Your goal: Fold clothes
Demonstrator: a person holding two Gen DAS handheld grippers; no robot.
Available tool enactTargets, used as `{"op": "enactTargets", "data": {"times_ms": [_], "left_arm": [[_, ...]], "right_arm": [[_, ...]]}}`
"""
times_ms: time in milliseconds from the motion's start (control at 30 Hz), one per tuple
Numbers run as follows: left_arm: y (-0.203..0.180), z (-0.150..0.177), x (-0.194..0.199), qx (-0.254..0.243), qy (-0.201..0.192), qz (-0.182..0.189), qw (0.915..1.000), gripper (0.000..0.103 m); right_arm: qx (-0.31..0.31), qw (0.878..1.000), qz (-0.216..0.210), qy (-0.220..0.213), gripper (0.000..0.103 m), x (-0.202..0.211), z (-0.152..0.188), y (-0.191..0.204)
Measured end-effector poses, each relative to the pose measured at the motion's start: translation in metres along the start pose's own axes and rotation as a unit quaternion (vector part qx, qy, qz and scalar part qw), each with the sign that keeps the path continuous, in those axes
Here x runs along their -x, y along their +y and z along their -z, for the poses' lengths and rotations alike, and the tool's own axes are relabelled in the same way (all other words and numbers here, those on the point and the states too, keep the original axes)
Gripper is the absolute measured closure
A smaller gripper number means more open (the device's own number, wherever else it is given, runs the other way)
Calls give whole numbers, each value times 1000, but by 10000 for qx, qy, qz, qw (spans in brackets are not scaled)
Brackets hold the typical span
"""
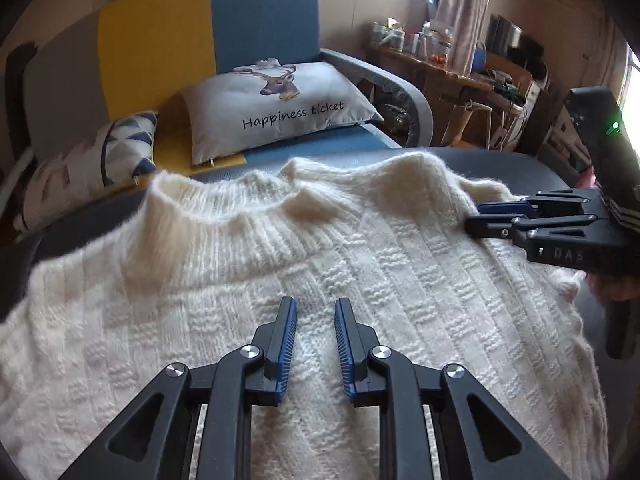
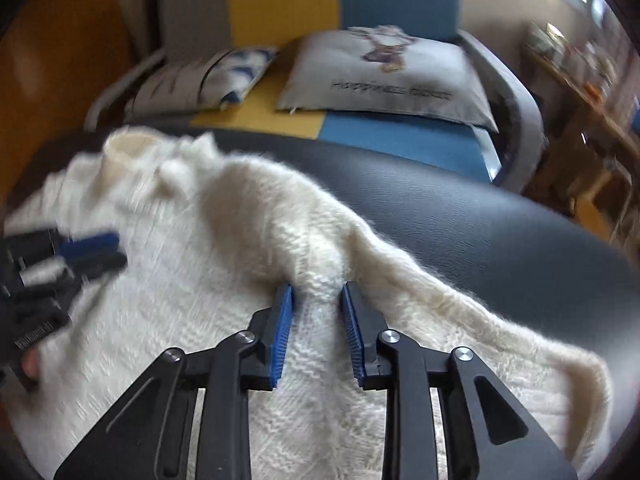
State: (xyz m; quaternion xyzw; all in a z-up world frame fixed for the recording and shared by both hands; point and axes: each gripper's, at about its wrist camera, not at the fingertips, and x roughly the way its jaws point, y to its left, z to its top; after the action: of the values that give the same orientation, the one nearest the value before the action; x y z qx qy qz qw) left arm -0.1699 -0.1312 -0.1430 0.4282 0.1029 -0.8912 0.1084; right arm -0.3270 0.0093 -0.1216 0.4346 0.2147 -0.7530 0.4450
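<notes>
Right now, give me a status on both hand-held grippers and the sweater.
Left hand-held gripper open over sweater front. Right hand-held gripper straddling bunched knit at far edge, grip unclear. Sweater flat, unfolded. Nothing in the way.

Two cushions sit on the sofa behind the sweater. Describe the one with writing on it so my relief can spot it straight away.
Start at the sofa with yellow and blue panels behind the white sweater. On its blue seat, at the grey armrest end, lies a grey cushion. It alone bears a deer's head and the words "Happiness ticket"; the other cushion has blue triangles.
</notes>
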Motion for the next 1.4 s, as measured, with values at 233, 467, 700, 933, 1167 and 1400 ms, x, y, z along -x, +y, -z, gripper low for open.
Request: {"op": "enactTargets", "data": {"times_ms": [233,467,700,933,1167,1400], "left_arm": [[10,-4,16,194,-201,-51,9996,83],[49,-6,12,292,27,-671,9973,83],[37,-11,25,256,-162,-138,9994,83],[-23,-26,5,-311,-185,295,9989,83],[-31,-32,-20,-26,-22,530,9986,83],[-20,-25,-33,-120,129,551,9983,86]], "right_arm": [[-382,9992,-2,-128,76,16,12,-10],[-524,9985,-6,156,80,9,15,-28],[-654,9978,95,-71,81,13,19,-31],[-502,9984,97,-232,80,50,34,-31],[-542,9985,101,50,79,33,48,-30],[-738,9972,14,-96,81,33,59,-46]]}}
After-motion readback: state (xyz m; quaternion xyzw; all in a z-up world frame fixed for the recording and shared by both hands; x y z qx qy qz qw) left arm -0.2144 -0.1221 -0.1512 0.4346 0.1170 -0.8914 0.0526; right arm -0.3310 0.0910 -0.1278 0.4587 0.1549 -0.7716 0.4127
